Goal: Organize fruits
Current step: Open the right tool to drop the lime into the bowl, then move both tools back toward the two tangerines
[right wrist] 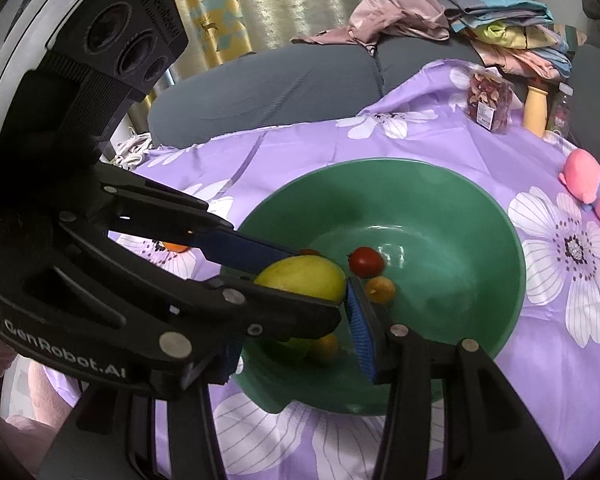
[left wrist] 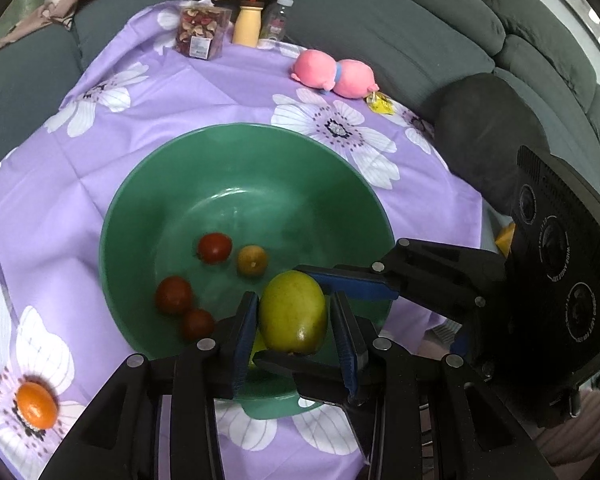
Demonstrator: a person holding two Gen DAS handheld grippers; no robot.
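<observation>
Left wrist view: item in hand, one yellow-green mango (left wrist: 293, 314), held in the air over the 6 o'clock part of the green bowl (left wrist: 236, 130), which stands mid-tabletop on a purple flowered cloth (left wrist: 80, 208). Left tool (left wrist: 294, 302): jaws part-open to the mango's width, blue pads against its two flanks, apparently clamped on it. Right tool (left wrist: 286, 316): enters from 3 o'clock, jaws spread wide along the mango's length, one finger over its top and the other under its base; whether it presses or merely brackets the fruit cannot be told. Bowl contents: three red fruits (left wrist: 215, 247) toward 9 o'clock of the bowl floor and one small yellow-orange fruit (left wrist: 252, 261) near the centre; the right wrist view shows more yellowish fruit (right wrist: 325, 346) beneath the mango, partly hidden. Outstanding stock: one orange (left wrist: 36, 406) lying on the cloth at 8 o'clock, well apart from the bowl. Non-task items: pink plush toy (left wrist: 332, 74) at 1 o'clock; snack box (left wrist: 200, 32) and yellow bottle (left wrist: 248, 26) at 12 o'clock. Step, as judged: depositing the mango in the bowl, or passing it between tools. Next move calls for lowering it close to the fruit below, opening the holding jaws without dropping it hard, clearing both tools, then fetching the orange.
</observation>
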